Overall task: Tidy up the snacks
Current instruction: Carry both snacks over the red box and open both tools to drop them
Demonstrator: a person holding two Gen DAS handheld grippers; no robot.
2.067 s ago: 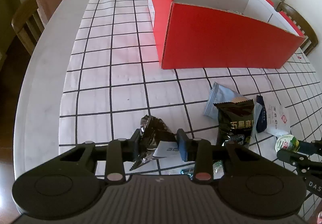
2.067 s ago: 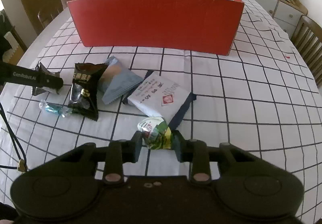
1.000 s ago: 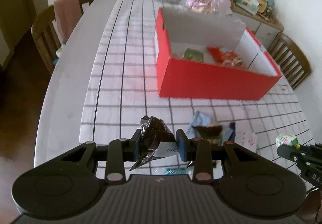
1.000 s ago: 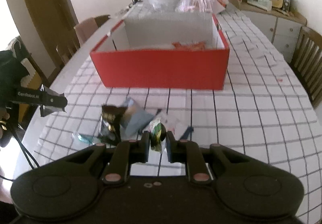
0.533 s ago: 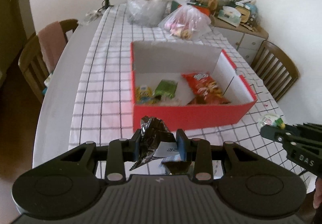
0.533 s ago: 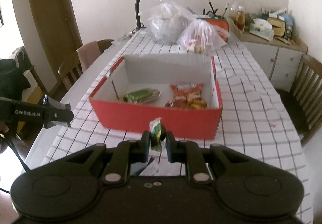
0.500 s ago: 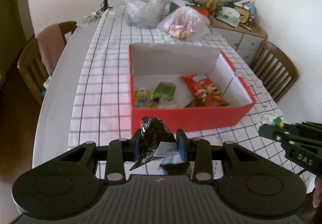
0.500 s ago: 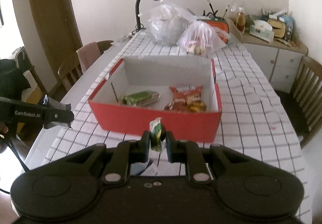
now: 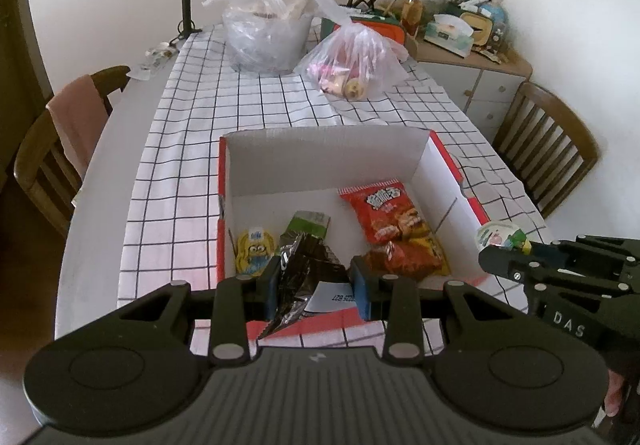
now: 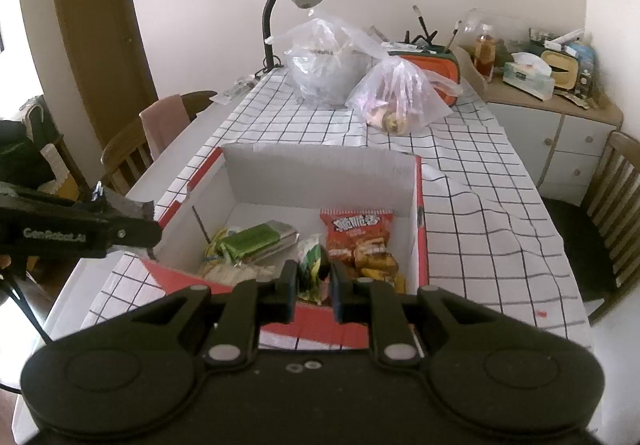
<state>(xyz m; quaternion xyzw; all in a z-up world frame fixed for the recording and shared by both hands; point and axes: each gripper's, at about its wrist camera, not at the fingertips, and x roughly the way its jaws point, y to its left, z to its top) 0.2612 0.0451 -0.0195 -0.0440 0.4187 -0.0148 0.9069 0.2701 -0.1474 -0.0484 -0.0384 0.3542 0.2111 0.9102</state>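
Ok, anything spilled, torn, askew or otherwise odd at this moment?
Nothing stands out. The left gripper holds a crumpled dark foil packet and the right gripper a small green-and-white packet, both at the red box, where the snacks already inside lie loosely. The wrappers are creased but not visibly torn, and nothing is spilled.

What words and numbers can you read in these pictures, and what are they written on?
"DAS": on the right tongs' body, left wrist view; the rest is cut off.
"GenRobot.AI": on the left tongs' arm, right wrist view.
"827", upside down: white label on the dark foil snack packet; its other digits are blurred.
Red chip bag: white Chinese lettering, too blurred to read.
Yellow cartoon packet: tiny blue logo, unreadable.
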